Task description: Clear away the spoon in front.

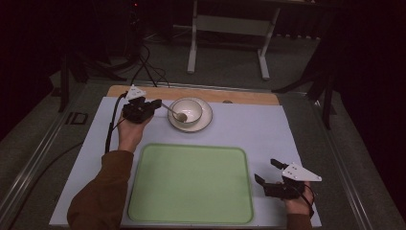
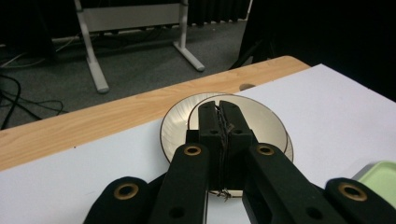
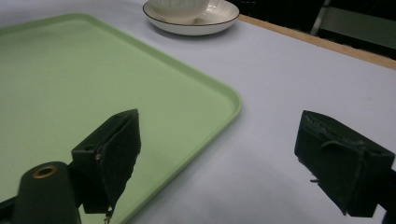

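Black and clenched, the left gripper (image 1: 155, 106) hovered just left of the white ceramic bowl (image 1: 187, 111), its jaws pressed together on the thin metal handle of a spoon (image 1: 175, 112). The spoon's rounded end lay inside the bowl while the handle slanted up and left over the rim to the jaws. In the left gripper view the two jaw pads met face to face in front of the bowl, with only a thin sliver of the handle showing in the seam between them. The bowl stood on a white saucer with a dark rim (image 1: 207, 120), which rested on the pale sheet covering the table (image 1: 268, 129), near its far edge where a strip of light wood showed. A person's left hand (image 1: 130, 132) held that gripper from below, the brown sleeve (image 1: 103, 191) running back to the bottom of the high view.

Nearer the person lay a pale green rectangular tray with rounded corners (image 1: 190, 184), flat on the sheet and apart from the saucer. The right gripper (image 1: 268, 172) rested at the tray's right edge, released, its jaws standing wide apart with nothing between them; in the right gripper view one jaw hung over the tray's corner and the other over bare sheet.
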Available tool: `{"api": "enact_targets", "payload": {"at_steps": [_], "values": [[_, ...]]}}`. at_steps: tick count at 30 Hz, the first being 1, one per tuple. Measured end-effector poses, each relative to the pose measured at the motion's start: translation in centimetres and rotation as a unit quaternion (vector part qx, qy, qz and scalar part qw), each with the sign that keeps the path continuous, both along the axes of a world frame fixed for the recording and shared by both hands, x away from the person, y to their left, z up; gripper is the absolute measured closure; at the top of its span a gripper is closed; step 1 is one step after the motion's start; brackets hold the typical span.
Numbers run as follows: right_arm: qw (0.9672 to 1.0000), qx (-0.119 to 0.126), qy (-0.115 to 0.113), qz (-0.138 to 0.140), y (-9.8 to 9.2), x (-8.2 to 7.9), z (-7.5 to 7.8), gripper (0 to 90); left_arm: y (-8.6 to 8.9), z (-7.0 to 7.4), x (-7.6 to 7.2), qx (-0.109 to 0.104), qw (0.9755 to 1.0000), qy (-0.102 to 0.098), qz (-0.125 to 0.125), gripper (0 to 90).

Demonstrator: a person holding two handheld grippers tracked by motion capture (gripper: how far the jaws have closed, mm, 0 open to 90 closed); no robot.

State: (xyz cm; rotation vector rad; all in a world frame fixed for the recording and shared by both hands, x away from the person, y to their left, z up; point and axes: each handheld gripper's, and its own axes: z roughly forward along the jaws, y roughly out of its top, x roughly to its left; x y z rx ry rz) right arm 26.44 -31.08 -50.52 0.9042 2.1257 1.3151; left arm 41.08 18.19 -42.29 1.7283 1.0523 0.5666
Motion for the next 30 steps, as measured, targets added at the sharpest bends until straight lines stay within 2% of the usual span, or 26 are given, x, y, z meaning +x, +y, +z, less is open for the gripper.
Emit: {"api": "enact_targets", "payload": {"at_steps": [4,11,13,30], "values": [[1.0,-0.002,-0.002,0.002,0.1,0.0,0.0,14.1,0.2,0.4,-0.4,-0.003,1.0,-0.008,0.0,89.5],[1.0,-0.003,-0.003,0.003,0.1,0.0,0.0,14.0,0.5,1.3,-0.9,-0.028,0.9993,-0.027,0.001,89.6],[1.0,-0.003,-0.004,0.003,0.1,0.0,0.1,14.0,0.8,1.8,-1.2,-0.041,0.9986,-0.034,0.006,89.6],[1.0,-0.005,-0.006,0.003,0.2,-0.2,0.2,14.1,2.0,3.6,-3.5,-0.05,0.9967,-0.063,0.009,89.5]]}}
